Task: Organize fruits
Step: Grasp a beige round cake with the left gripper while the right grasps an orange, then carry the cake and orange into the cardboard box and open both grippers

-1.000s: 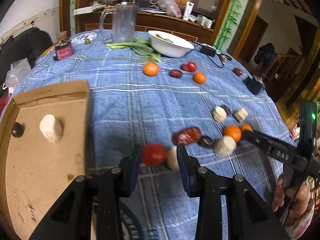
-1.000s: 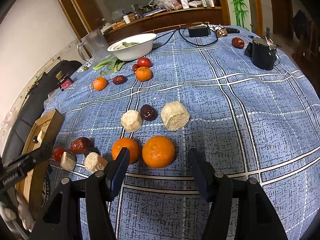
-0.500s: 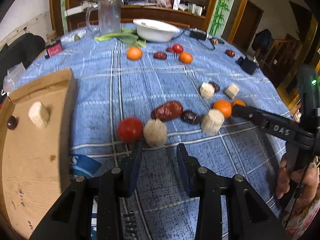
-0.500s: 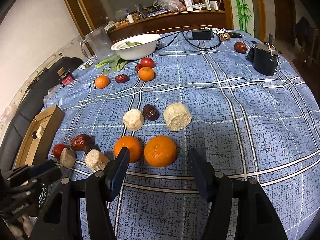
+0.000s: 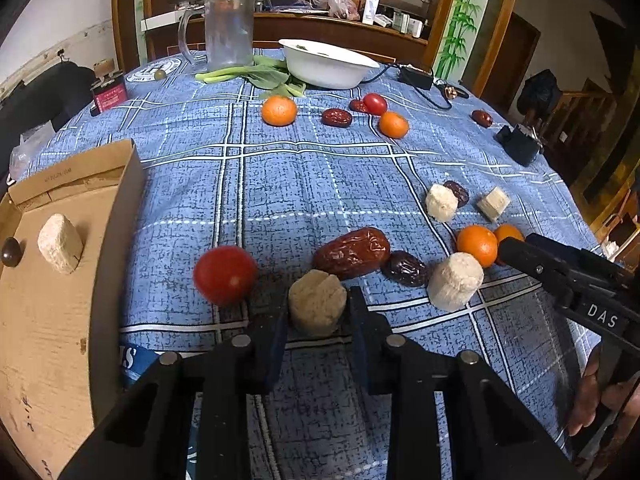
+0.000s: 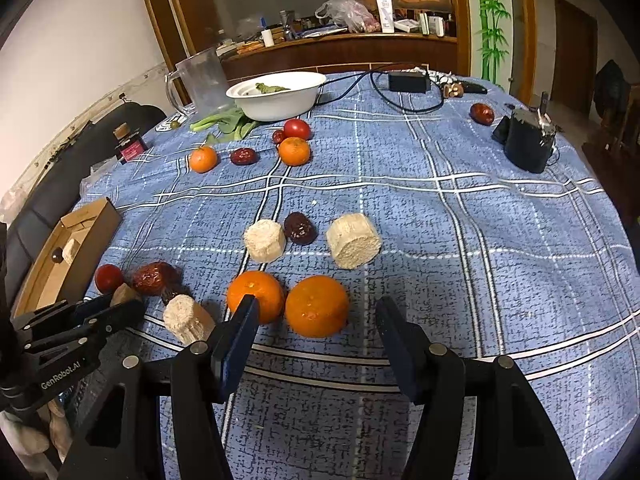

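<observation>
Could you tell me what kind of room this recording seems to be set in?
Probably a home dining room: a round table under a blue plaid tablecloth, a cluttered wooden sideboard behind it, and a white bowl of greens.

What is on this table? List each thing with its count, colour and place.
oranges: four, orange, two far, two near
tomatoes: two, red, one far, one near the box
dates: six, red-brown or dark, scattered
chunks: five, pale, four on the cloth, one in the box
box: one, brown, left edge
bowl: one, white, far side
jug: one, clear, beside the bowl
left gripper: black, open, around one chunk
right gripper: black, open, around one orange
</observation>
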A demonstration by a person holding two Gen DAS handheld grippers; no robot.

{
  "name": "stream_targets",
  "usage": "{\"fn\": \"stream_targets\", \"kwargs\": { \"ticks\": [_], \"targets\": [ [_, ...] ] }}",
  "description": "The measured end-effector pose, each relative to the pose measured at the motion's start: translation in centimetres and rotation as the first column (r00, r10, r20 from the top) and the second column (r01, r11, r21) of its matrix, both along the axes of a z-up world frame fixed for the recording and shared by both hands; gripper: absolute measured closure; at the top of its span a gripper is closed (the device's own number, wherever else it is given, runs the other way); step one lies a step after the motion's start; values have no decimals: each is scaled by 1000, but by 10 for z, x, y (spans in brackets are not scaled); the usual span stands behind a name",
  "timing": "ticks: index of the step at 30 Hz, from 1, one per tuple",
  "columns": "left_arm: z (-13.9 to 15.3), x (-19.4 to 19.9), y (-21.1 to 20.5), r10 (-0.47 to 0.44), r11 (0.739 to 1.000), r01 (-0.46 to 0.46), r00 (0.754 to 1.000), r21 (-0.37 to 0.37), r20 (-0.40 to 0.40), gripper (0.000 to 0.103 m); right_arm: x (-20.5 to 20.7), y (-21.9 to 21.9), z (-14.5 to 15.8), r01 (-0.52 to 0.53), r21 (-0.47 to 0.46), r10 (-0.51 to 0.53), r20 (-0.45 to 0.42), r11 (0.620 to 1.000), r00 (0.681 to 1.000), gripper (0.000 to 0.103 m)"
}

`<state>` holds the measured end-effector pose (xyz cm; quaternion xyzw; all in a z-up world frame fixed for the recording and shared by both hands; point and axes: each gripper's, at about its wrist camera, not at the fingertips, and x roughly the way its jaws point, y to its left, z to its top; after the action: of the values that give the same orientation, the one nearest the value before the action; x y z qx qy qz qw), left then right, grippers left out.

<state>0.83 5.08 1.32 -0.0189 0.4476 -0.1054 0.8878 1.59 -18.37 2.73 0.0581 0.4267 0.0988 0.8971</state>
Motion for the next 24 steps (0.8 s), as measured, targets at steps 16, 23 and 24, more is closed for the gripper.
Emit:
{"fn": "stream_targets", "kwargs": {
  "ticks": [16,23,24],
  "targets": [
    [-1,-2,1,-3,1000,4,1000,-19,28,76,10,-8,-6,45,91,-43,-23,995,999,50],
    [-1,-2,2,-5,1000,6,1000,-20,30,76,9,-7,-6,12,124,-10,-13,992,1000,70],
    [-1,-2,3,-5,1000,6,1000,-26,29,76,9,-7,-6,16,129,-14,-13,991,1000,70]
  ]
}}
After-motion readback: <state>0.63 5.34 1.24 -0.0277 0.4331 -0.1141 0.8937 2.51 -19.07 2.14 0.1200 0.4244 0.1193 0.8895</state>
